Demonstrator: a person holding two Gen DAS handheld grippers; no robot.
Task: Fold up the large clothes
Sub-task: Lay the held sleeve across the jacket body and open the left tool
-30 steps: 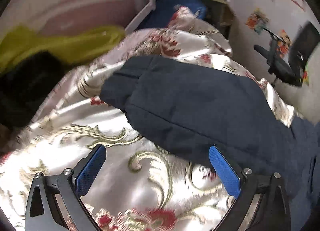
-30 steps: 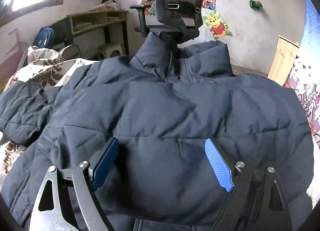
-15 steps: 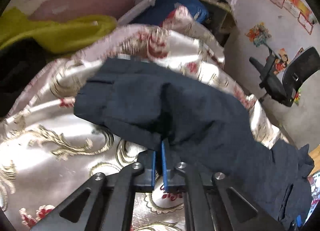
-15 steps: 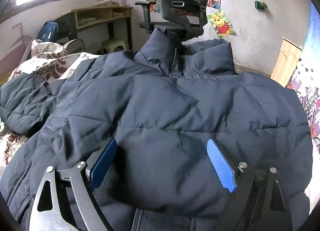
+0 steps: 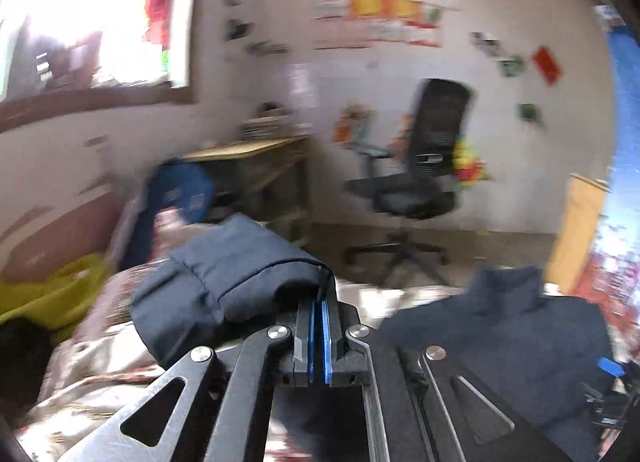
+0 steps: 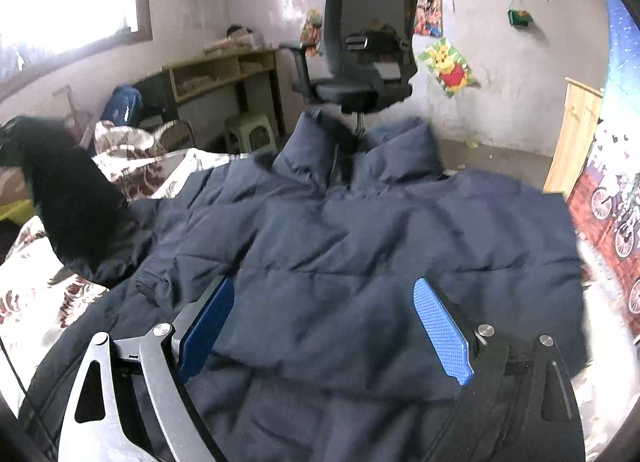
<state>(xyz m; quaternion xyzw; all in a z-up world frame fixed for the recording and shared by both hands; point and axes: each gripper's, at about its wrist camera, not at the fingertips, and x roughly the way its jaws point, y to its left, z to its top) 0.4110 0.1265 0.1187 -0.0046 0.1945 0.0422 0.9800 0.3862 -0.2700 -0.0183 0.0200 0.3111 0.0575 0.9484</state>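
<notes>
A dark navy puffer jacket lies spread on a bed, collar toward the far edge. My right gripper is open, its blue pads just above the jacket's body. My left gripper is shut on the jacket's sleeve and holds it lifted above the bed. In the right wrist view the lifted sleeve shows as a dark blurred shape at the left. The jacket's body and collar lie at the lower right of the left wrist view.
The bed has a shiny floral bedspread. A black office chair stands past the bed's far edge. A wooden desk and a blue backpack are by the wall. Yellow-green cloth lies at the left.
My left gripper closed on the sleeve and has lifted it up and swung toward the jacket's body. The right gripper stayed open over the jacket, shifting only slightly.
</notes>
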